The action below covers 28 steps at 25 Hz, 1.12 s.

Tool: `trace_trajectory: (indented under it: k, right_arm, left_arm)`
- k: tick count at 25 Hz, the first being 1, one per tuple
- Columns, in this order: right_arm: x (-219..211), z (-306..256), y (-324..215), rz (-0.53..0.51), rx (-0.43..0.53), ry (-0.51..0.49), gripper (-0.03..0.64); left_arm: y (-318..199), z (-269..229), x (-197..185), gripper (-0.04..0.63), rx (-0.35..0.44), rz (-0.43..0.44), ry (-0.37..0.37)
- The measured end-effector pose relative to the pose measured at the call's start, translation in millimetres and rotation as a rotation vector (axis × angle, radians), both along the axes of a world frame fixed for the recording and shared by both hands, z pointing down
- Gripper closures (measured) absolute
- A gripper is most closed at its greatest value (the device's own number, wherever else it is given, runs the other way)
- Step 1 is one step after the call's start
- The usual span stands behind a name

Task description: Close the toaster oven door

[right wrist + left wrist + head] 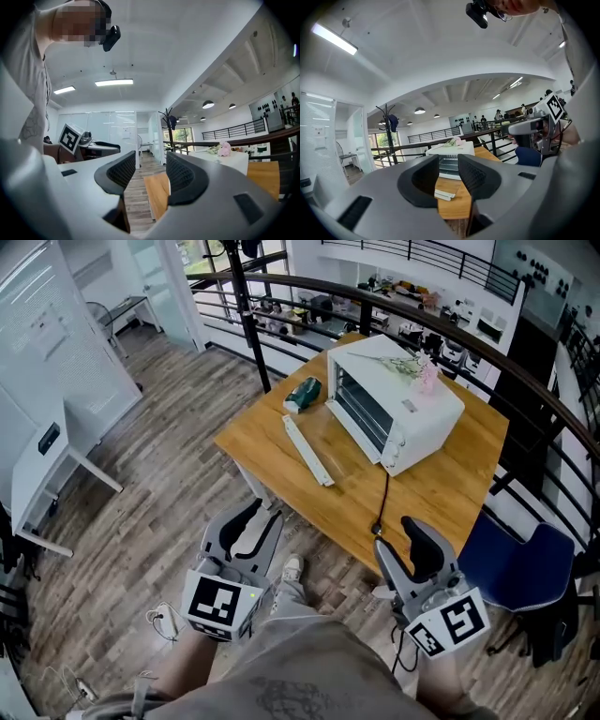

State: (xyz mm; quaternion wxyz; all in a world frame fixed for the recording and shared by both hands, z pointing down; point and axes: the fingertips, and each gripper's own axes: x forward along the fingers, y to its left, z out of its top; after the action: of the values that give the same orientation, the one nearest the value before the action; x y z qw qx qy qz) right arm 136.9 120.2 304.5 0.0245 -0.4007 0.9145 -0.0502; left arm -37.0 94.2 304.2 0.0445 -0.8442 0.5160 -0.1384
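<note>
Left gripper (253, 526) and right gripper (405, 549) both gape empty, short of the table's (441, 493) near edge — oven (394, 404) ahead, door (307, 451) lying flat, likely nearer the left.

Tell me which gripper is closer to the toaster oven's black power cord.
The right gripper: the cord drops off the table edge right beside it, while the left gripper hangs much farther away.
</note>
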Motion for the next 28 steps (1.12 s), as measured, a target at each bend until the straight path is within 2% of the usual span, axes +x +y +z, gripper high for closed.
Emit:
trace_trajectory:
  k: [4,7,11,22,28]
  right_arm:
    - [-10,22,-30,0.012,-0.062,0.035,0.413]
    - [-28,44,-61,0.013,-0.12,0.064,0.411]
    - [-58,73,-106,0.019,-0.194,0.085,0.408]
    - [-104,212,-195,0.115,-0.53,0.149,0.408]
    - [-107,286,-216,0.194,-0.653,0.205,0.407]
  left_arm:
    - [-41,9,-3,0.456,-0.021,0.035,0.007]
    - [-74,24,-4,0.456,-0.063,0.075,0.014]
    - [-123,51,-13,0.456,-0.131,0.121,-0.012]
    - [-249,131,-60,0.456,-0.297,0.227,-0.051]
    - [-273,199,-77,0.457,-0.442,0.278,-0.063]
